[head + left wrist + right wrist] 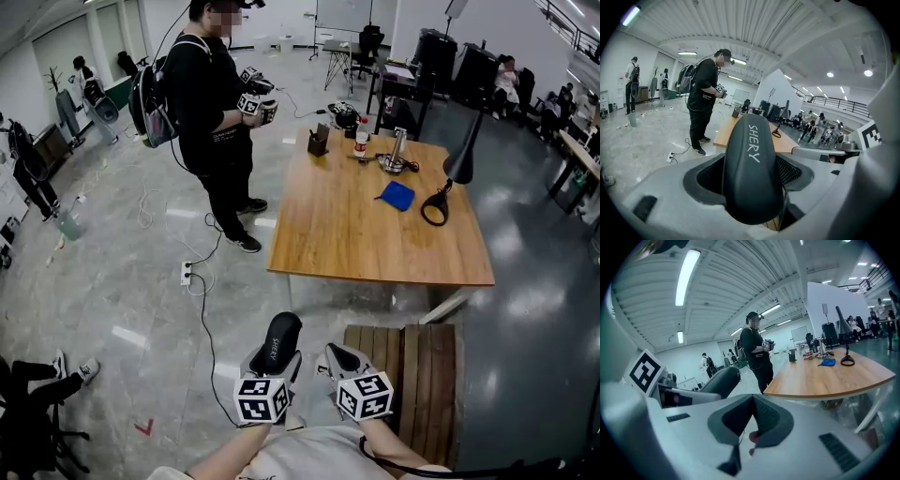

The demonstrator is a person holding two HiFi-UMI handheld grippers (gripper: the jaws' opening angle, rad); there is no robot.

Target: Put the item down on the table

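A black oblong case point(277, 339) marked "SHERY" is clamped between the jaws of my left gripper point(272, 361), which is shut on it and held close to my body. It fills the left gripper view as the case point(752, 168), standing up between the pads. Beside it my right gripper point(339, 358) is shut with nothing in it; in the right gripper view its pads point(751, 401) meet in a closed V. The wooden table point(347, 234) lies ahead of both grippers, a short way off, and its near edge shows as the table point(825, 378).
A person in black point(217, 103) stands at the table's left with grippers in hand. On the table's far half are a blue cloth point(397, 195), a black lamp point(450, 178), a bottle point(362, 136) and a dark box point(319, 141). A wooden pallet point(412, 375) lies below me; a cable and power strip point(187, 272) cross the floor.
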